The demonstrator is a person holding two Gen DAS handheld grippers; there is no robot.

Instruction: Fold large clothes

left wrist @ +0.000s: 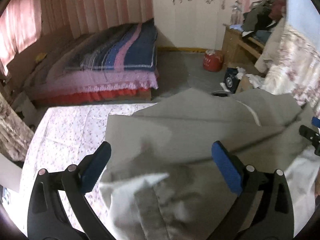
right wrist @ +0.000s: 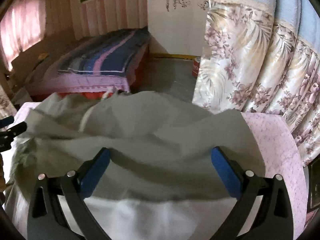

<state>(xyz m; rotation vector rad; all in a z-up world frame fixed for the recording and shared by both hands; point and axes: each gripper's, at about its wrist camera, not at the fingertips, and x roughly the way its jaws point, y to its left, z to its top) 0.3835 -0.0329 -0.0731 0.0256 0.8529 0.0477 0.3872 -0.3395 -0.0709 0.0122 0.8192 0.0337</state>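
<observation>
A large grey garment (left wrist: pixel 180 128) with white lining lies partly folded on a bed with a pale floral sheet (left wrist: pixel 66 132). My left gripper (left wrist: pixel 161 156) is open, its blue pads wide apart just above the garment's near end. My right gripper (right wrist: pixel 161 160) is open too, its jaws spread over the grey cloth (right wrist: pixel 160 132), with white lining (right wrist: pixel 156 216) below them. The right gripper's tip shows at the right edge of the left wrist view (left wrist: pixel 310 136); the left gripper's tip shows at the left edge of the right wrist view (right wrist: pixel 14 130).
A second bed with a striped blue and pink quilt (left wrist: pixel 116 54) stands across the grey floor (left wrist: pixel 176 70). A floral curtain (right wrist: pixel 260 60) hangs at the right. A red container (left wrist: pixel 212 61), a wooden desk piled with clothes (left wrist: pixel 258 26) and clutter sit beyond.
</observation>
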